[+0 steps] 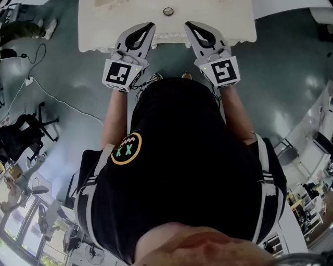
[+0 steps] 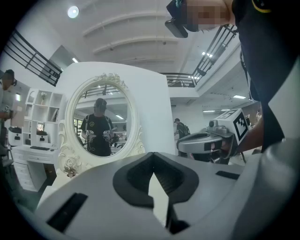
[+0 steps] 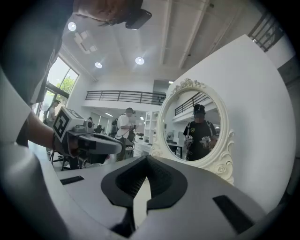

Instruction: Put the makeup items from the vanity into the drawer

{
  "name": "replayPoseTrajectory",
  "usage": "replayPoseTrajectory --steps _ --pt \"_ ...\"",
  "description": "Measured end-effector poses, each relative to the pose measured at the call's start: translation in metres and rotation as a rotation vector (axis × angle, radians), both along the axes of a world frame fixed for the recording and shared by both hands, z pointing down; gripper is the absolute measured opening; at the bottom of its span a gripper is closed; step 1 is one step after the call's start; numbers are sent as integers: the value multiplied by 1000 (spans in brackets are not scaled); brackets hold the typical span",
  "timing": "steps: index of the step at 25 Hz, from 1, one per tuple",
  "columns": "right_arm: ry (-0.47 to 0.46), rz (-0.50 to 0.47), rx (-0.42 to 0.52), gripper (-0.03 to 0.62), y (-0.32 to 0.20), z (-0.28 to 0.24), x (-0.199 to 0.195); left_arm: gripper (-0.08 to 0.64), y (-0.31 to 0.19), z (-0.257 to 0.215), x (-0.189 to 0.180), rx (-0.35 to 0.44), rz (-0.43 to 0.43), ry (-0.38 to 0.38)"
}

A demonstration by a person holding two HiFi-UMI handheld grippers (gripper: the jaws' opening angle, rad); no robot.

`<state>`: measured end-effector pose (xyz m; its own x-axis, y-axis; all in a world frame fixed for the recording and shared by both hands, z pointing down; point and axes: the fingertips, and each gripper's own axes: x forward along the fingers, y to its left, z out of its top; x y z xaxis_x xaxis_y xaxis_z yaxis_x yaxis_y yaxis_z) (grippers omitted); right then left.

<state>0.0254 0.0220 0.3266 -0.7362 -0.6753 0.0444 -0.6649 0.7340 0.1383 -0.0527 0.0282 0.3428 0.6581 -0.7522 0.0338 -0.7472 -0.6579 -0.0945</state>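
Note:
The white vanity (image 1: 104,31) stands at the top of the head view, with a small round thing (image 1: 168,11) on its top. I cannot make out any makeup items or an open drawer. My left gripper (image 1: 151,24) and right gripper (image 1: 188,24) hover side by side over the vanity's front edge. Both are shut, with nothing between their fingers. In the left gripper view the shut gripper (image 2: 153,161) points at the vanity's oval mirror (image 2: 101,119). The right gripper view has its shut gripper (image 3: 146,165) facing the same mirror (image 3: 199,126).
The person's black-shirted body fills the middle of the head view. Grey floor surrounds the vanity, with a white cable (image 1: 57,101) and a dark chair (image 1: 26,132) at the left. White shelves (image 2: 40,122) and other people stand in the background.

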Motion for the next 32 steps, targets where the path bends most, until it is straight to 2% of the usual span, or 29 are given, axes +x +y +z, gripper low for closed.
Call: replayPoseTrajectory --steps 7,23,29,32 --pt "41 10 -19 18 0 12 4 18 0 1 0 3 0 -2" --pt "7 17 -52 21 -2 16 11 18 0 3 2 -1 4 -6" --pt "-11 21 -65 106 0 16 16 18 3 3 7 0 4 -6" --pt "-22 28 -69 174 -1 16 16 18 2 3 6 -1 2 -5"
